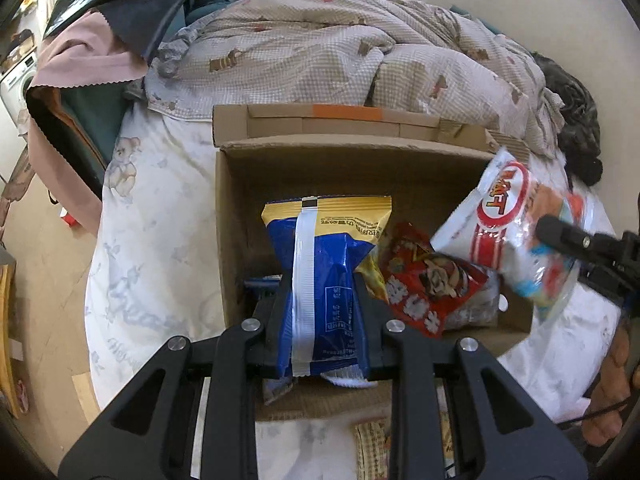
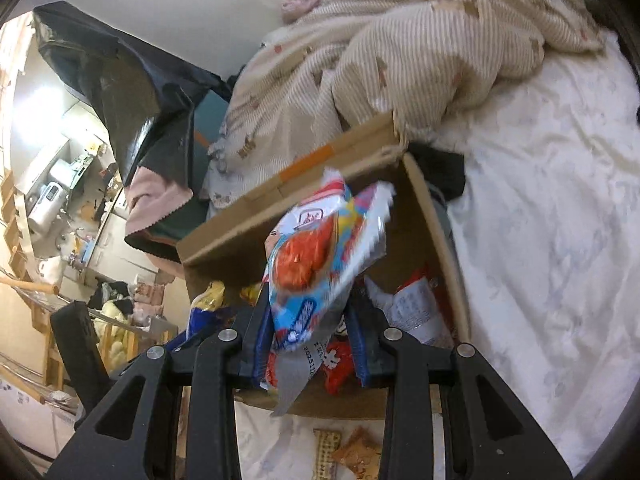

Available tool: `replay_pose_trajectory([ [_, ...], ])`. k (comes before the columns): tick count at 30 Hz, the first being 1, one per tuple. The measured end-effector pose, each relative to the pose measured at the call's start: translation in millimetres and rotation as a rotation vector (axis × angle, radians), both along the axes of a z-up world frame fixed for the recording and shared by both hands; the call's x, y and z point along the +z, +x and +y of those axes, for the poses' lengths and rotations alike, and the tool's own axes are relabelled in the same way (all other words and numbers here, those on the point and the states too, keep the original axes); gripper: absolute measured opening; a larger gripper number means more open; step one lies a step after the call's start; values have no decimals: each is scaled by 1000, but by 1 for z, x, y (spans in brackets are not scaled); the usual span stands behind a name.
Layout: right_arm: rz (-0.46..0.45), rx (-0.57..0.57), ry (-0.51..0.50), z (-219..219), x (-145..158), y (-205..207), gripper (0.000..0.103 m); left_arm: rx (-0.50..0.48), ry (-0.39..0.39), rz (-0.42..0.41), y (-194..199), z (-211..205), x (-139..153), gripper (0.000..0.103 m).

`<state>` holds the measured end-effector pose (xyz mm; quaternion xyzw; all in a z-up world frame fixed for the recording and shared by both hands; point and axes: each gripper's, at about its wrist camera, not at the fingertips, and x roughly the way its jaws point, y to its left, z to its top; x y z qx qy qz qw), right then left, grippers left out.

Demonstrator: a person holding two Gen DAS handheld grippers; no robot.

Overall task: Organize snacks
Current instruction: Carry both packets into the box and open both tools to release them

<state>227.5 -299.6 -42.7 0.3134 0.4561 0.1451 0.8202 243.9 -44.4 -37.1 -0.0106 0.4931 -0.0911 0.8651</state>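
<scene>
Support: a bed with a white printed sheet, filling most of both views.
Centre of frame: an open cardboard box sits on the sheet.
Upper frame: a rumpled checked quilt lies behind the box.
Bottom edge: small snack packets lie on the sheet, near the box.

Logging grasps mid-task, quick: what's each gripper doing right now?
Left gripper: closed on the blue and yellow foil snack bag, above the open cardboard box.
Right gripper: closed on the white, red and light-blue plastic snack packet.
</scene>
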Motion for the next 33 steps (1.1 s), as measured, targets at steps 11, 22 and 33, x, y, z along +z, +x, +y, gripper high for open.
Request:
replay_pose_trajectory([
  [11,162,13,64,19,-53,29,34,22,57,-3,16,-4,-19,24],
  [22,189,-41,145,1,-57,24,47,47,35,8,13,-2,-14,50],
  [33,213,10,154,0,-50,19,87,63,13,-88,-2,2,9,83],
])
